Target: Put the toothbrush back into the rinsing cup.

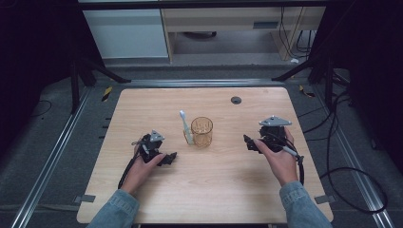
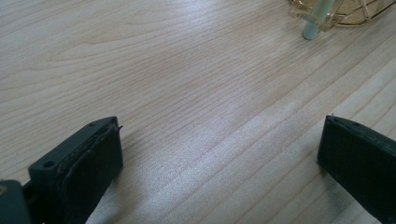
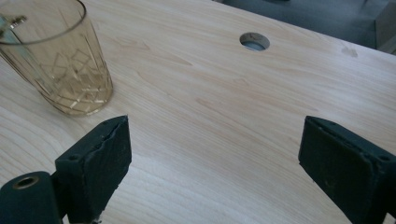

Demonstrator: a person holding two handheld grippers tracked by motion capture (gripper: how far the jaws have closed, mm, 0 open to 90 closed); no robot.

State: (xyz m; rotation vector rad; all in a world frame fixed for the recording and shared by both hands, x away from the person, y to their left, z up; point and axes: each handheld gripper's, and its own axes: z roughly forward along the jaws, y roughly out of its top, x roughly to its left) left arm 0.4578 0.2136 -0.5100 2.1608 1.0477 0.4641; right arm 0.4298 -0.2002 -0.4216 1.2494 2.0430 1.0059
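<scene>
On the table (image 1: 223, 190) there is one amber glass (image 1: 202, 131) and one toothbrush (image 1: 186, 127), and the person works with two tools, one in each hand. The glass stands upright a little far of the table's middle; the toothbrush lies on the wood touching the glass's left side, bristle end toward the far edge and handle end toward the near edge. One round cable hole (image 1: 236, 99) sits in the table farther off, to the right of the glass. The left tool (image 1: 171, 156) rests low on the table to the near left of the glass, apart from it, its jaws pointing right. The right tool (image 1: 247, 140) lies to the right of the glass, well apart, its jaws pointing left toward it. The high view takes in both hands, the denim sleeves, the trailing cables and the floor around the table, but the jaws there are too small to judge. The left gripper view shows the left tool (image 2: 219, 144) with jaws spread wide over bare wood, nothing between them, and in its upper right corner the glass's base (image 2: 343, 14) with the pale green handle end of the toothbrush (image 2: 312, 25) against it. The right gripper view shows the right tool (image 3: 215, 154) likewise spread with nothing held, the cut diamond pattern on the glass (image 3: 60, 60) at upper left, and the cable hole (image 3: 254, 41) beyond.
</scene>
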